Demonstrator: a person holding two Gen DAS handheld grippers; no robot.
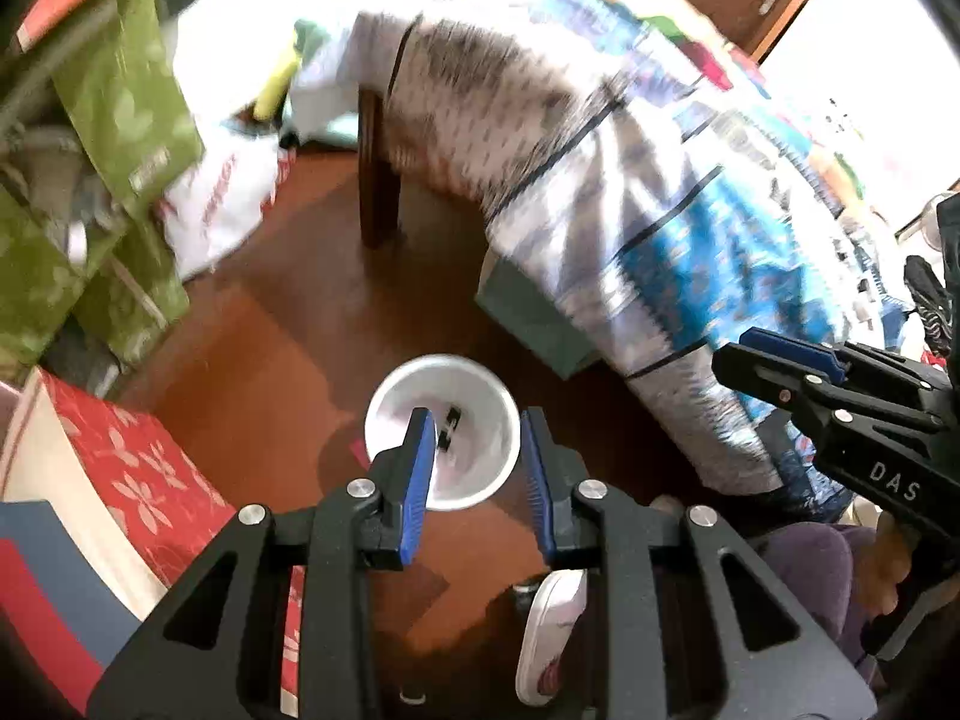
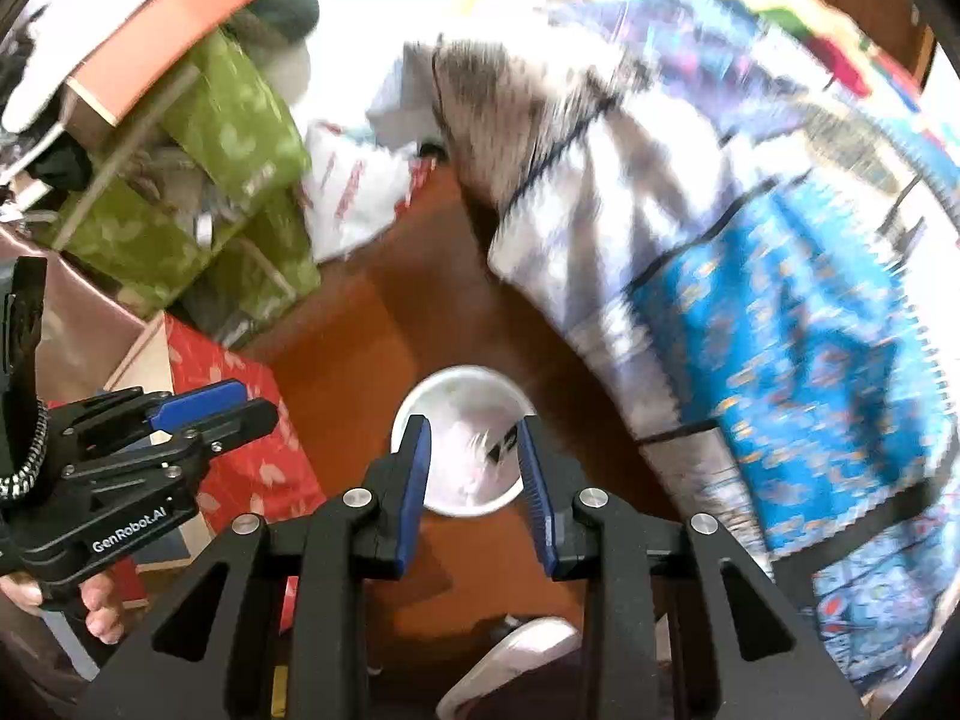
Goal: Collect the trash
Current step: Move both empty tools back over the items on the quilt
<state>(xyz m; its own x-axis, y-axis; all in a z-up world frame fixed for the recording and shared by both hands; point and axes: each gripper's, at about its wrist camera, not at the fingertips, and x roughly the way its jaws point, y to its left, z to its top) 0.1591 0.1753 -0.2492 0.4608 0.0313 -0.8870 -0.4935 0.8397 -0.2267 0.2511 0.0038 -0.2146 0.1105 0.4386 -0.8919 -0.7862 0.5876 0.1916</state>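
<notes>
Your left gripper [image 1: 477, 429] hung above the floor with its blue pads [image 1: 420, 462] parted and nothing between them. Below it, seen through the gap, stood a white bin [image 1: 474, 480] on the brown wooden floor [image 1: 288, 324]. Inside lay some pale scraps and a small dark piece — too blurred to name.

Your right gripper [image 2: 471, 438] was much the same: jaws apart, empty, pointing down at the same white bin, which sat well below the fingertips rather than touching them.

Each gripper showed in the other's view, off to the side, and your fingers [image 2: 99, 612] were wrapped around the left handle.

A patterned blue-and-white bedspread [image 1: 660, 210] draped down just beside the bin. On the other side were a red floral box [image 1: 132, 462] and green bags [image 1: 114, 102]. A white slipper [image 1: 549, 642] lay on the floor near you.
</notes>
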